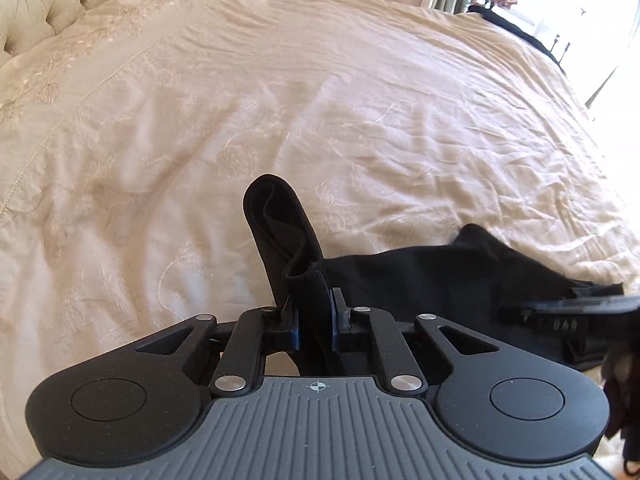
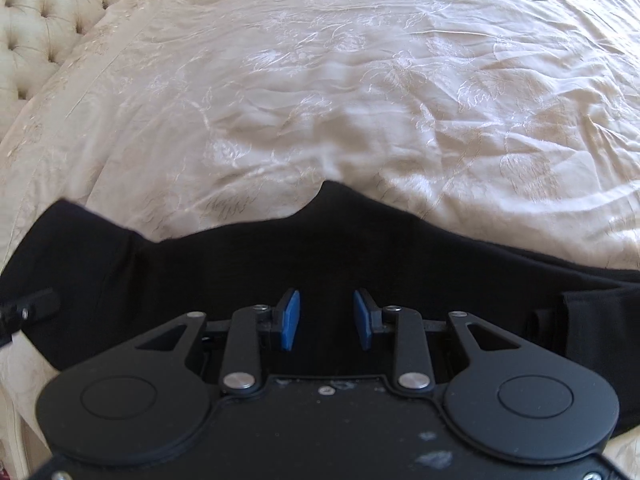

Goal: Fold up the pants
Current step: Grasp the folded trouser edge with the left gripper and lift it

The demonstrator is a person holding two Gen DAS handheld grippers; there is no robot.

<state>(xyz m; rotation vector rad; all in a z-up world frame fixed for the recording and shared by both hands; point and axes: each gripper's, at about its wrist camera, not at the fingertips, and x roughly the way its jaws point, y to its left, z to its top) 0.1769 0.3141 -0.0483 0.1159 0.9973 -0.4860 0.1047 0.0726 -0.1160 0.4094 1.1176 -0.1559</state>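
Note:
Black pants (image 1: 440,268) lie along the near edge of a cream bedspread (image 1: 280,80). My left gripper (image 1: 316,300) is shut on a banded end of the pants, and that doubled end (image 1: 276,216) sticks up past the fingertips. In the right wrist view the pants (image 2: 240,264) stretch from left to right below my right gripper (image 2: 326,308). Its blue pads (image 2: 290,316) stand apart over the dark cloth, and I see nothing pinched between them. A black part of the other gripper (image 2: 28,308) shows at the left edge.
The embroidered bedspread (image 2: 320,80) spreads wide beyond the pants. A tufted headboard (image 1: 60,0) runs along the far left. A bright window with curtains (image 1: 560,0) is at the far right, with a dark item near the bed's far corner.

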